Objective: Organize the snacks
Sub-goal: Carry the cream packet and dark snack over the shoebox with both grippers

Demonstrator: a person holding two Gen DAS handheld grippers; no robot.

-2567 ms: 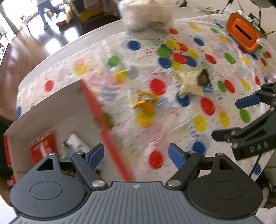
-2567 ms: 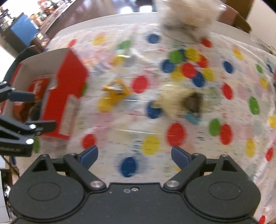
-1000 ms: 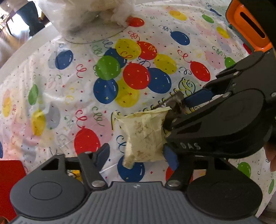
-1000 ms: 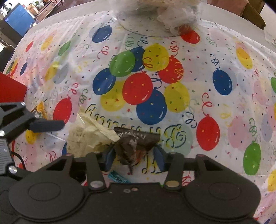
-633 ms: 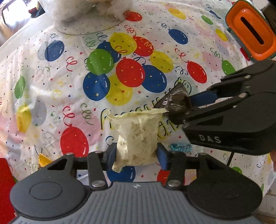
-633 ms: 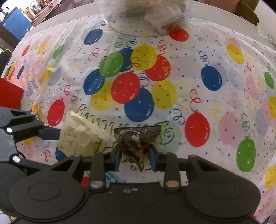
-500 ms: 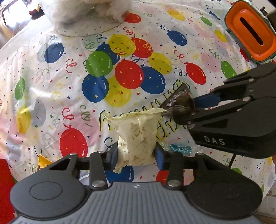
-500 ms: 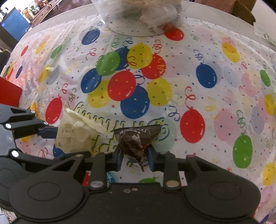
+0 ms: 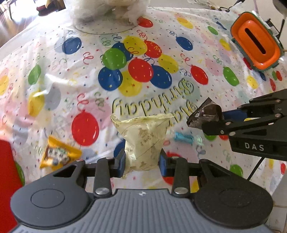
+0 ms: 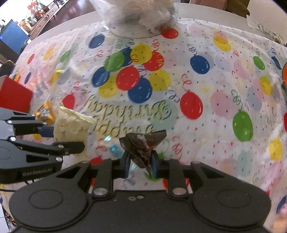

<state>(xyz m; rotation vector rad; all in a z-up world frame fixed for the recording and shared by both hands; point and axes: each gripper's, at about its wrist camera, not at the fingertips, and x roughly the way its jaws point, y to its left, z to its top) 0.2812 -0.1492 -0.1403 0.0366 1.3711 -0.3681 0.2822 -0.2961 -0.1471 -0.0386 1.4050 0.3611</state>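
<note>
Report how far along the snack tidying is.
Done: cannot tell from these views; only a corner of the red box shows, contents hidden.
In hand: the left hand-held gripper is shut on the pale yellow packet, and the right hand-held gripper is shut on the dark wrapper.
Left: a yellow snack pack and a blue wrapped candy lie on the balloon tablecloth.

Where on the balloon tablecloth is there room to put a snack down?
The widest bare stretch is right of the Happy Birthday lettering, out toward the orange container. It is also bare between the lettering and the clear bag. The near-left is crowded: yellow packet, blue candy, red box.
</note>
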